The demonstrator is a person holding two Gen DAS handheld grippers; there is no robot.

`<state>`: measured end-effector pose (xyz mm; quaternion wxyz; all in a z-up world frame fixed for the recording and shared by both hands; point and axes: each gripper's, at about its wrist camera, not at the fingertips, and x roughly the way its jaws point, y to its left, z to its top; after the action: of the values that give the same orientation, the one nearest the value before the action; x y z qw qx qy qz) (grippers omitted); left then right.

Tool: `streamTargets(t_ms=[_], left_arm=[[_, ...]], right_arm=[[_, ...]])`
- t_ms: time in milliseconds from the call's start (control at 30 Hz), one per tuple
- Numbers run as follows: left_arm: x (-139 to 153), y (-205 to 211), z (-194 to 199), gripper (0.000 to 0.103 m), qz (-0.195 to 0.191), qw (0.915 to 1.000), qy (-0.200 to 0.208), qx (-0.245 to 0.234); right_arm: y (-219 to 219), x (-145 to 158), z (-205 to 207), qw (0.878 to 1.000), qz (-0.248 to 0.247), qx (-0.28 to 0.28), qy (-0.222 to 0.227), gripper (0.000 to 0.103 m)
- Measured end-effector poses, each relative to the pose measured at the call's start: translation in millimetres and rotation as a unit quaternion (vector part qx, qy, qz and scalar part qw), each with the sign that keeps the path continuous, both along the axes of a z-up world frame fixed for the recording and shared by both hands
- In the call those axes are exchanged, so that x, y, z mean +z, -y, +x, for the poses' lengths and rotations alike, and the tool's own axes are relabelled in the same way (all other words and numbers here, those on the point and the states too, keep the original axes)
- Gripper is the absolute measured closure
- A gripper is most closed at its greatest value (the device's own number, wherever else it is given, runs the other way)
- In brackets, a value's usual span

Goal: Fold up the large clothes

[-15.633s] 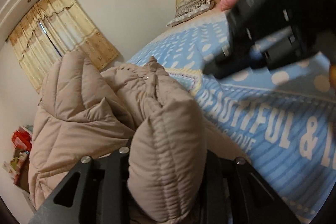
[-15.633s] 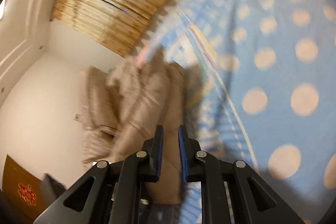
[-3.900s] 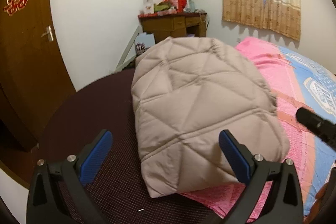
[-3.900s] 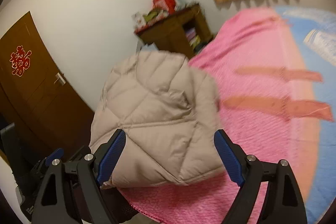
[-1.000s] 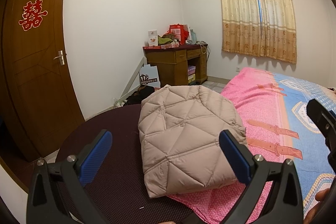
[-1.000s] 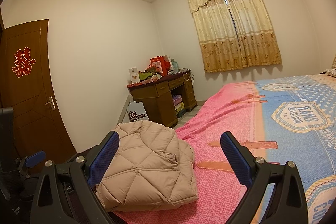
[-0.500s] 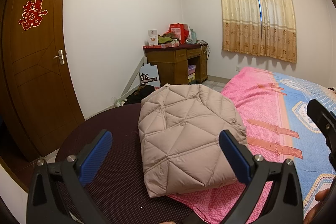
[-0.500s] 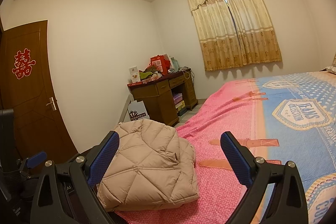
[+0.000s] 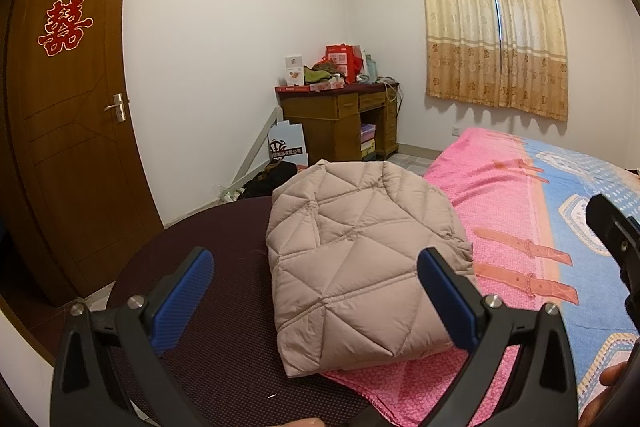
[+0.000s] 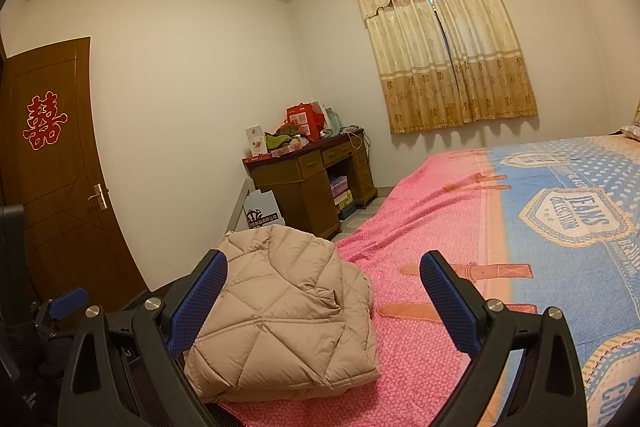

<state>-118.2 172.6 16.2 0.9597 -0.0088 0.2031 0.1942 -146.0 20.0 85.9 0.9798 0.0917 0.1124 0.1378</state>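
The beige quilted puffer jacket (image 9: 360,267) is lying folded into a compact bundle at the corner of the bed, partly on the pink patterned bedspread (image 9: 500,211) and partly on a dark maroon mat (image 9: 200,307). Judging by this, only a check for loose edges is remaining. Both the left tongs (image 9: 316,303) and the right tongs (image 10: 324,303) are hovering level above it, jaws spread wide, gripping nothing.

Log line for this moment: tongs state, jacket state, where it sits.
left tongs: open, empty | right tongs: open, empty | puffer jacket: folded bundle, not held | resting on pink bedspread edge
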Motion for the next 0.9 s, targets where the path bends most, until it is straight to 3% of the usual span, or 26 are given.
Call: streamTargets(t_ms=[533, 900], left_arm=[[-2.1, -6.4, 4.0, 0.000, 0.009, 0.9999, -0.008, 0.006], [-3.9, -17.0, 6.2, 0.000, -0.010, 0.9999, -0.009, -0.002]], right_arm=[[5.3, -3.4, 3.0, 1.000, 0.001, 0.003, -0.008, 0.005], [9.0, -8.1, 4.2, 1.000, 0.005, 0.004, -0.015, 0.005]])
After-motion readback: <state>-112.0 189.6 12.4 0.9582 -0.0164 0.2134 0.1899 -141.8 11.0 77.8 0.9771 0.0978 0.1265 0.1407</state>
